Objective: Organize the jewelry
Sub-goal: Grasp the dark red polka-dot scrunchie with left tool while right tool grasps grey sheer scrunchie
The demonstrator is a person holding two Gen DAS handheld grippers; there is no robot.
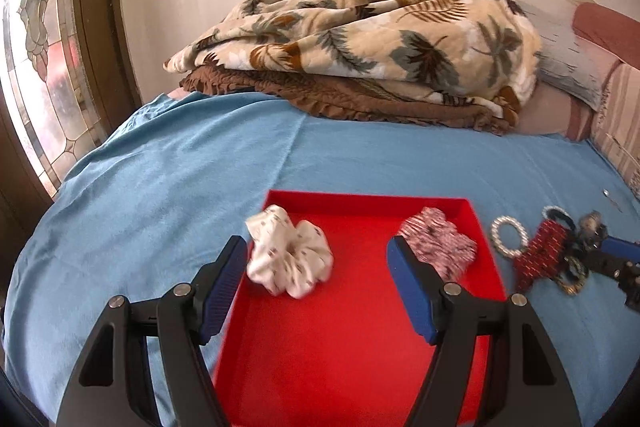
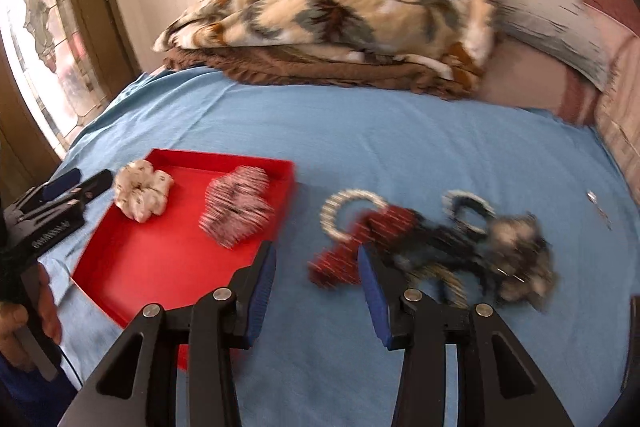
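Red tray (image 1: 352,339) lies on the blue sheet (image 1: 160,179), w/ two scrunchies inside: a white scrunchie (image 1: 290,257) at the tray's left edge and a pink-striped scrunchie (image 1: 438,243) near its far right corner. Left gripper (image 1: 320,267) hangs over the tray, fingers spread wide, nothing between them. Right gripper (image 2: 318,267) is also spread and empty, above the sheet just right of the tray, pointing at the jewelry pile (image 2: 440,243) (blurred in the right wrist view). Pile incl. a pearl bracelet (image 1: 510,235), a red beaded piece (image 1: 538,255), a second beaded ring (image 1: 560,217) and prob. a dark tangled bit, all touching or overlapping. Leaf-print blanket (image 1: 360,39) bunched at the far end of the bed.
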